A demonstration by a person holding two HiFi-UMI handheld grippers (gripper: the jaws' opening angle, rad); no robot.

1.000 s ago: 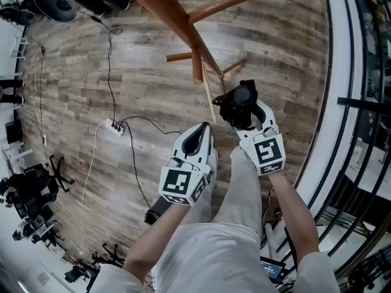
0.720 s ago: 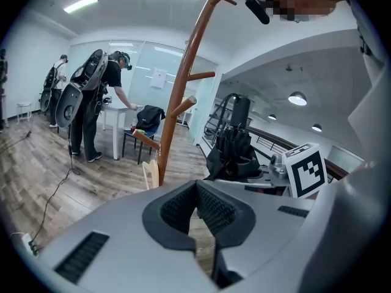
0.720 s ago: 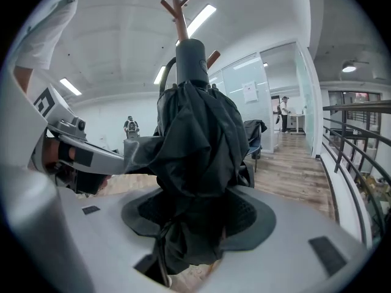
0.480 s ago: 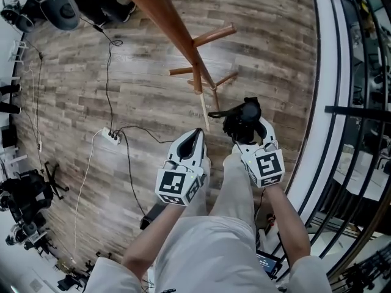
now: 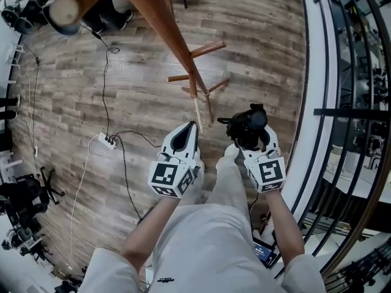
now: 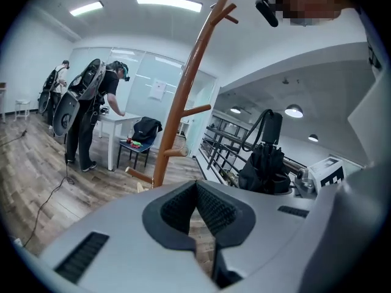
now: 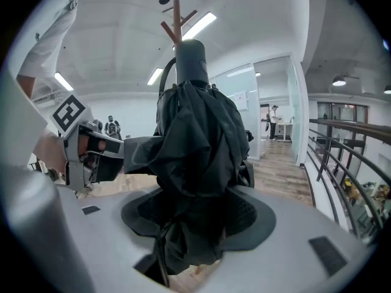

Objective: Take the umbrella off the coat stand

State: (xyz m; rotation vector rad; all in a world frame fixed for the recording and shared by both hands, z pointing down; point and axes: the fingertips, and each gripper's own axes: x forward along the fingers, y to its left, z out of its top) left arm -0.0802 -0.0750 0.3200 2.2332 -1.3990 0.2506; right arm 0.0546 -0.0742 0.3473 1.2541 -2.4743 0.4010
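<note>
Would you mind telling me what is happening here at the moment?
A person is working with two handheld grippers beside a tall brown wooden coat stand. The right gripper is clamped on a folded black fabric umbrella, which looks clear of the stand. The left gripper is shut and empty alongside.

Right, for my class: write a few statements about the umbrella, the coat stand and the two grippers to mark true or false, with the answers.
1. The right gripper holds a folded black umbrella. True.
2. The left gripper has its fingers clamped on the coat stand. False: the fingers are closed together on nothing, apart from the stand.
3. The umbrella hangs from a peg of the coat stand. False: it is gripped between the right gripper's fingers, clear of the stand.
4. A white power strip lies on the wooden floor. True.
</note>
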